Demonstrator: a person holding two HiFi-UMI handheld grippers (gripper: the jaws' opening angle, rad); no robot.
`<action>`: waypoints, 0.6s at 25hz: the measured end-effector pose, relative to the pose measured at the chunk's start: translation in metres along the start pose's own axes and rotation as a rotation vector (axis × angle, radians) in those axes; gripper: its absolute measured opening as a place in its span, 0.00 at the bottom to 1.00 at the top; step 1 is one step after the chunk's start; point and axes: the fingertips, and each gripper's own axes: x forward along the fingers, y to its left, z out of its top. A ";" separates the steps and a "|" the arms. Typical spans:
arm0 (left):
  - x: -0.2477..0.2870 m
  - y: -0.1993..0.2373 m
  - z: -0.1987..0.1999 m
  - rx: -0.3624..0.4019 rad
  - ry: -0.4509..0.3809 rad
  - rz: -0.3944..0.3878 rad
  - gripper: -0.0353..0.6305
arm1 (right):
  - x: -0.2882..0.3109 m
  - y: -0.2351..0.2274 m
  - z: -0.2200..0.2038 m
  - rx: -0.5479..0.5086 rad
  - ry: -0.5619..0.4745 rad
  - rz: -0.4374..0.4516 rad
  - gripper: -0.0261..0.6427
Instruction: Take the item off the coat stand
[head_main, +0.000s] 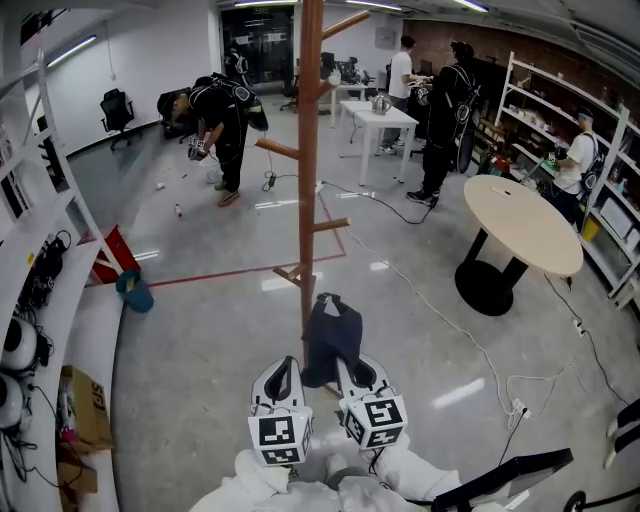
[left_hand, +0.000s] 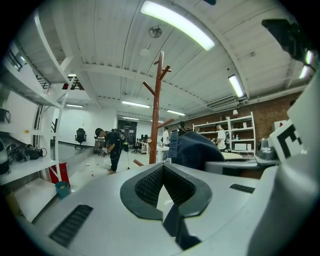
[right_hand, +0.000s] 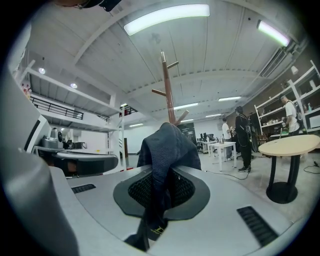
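The dark cloth garment (head_main: 330, 340) hangs low in the middle of the head view. It looks light, limp and unbreakable, so any bunched fold will do for a hold. The right hand-held gripper (right_hand: 161, 187) is clamped on it. The left hand-held gripper (left_hand: 162, 187) is closed and empty. The coat stand (head_main: 310, 150) rises just behind.

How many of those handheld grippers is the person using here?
2. The left gripper holds nothing, low in the head view; the right gripper, just beside it, is shut on the dark garment by the coat stand.
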 end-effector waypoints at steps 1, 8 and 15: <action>-0.004 0.003 0.000 0.000 -0.001 -0.004 0.05 | -0.002 0.004 0.001 0.002 -0.003 -0.009 0.10; -0.032 0.011 -0.004 -0.008 -0.001 -0.017 0.05 | -0.025 0.022 -0.002 -0.003 0.003 -0.049 0.10; -0.048 -0.003 -0.008 -0.030 -0.005 -0.032 0.05 | -0.050 0.022 -0.004 -0.008 0.012 -0.069 0.10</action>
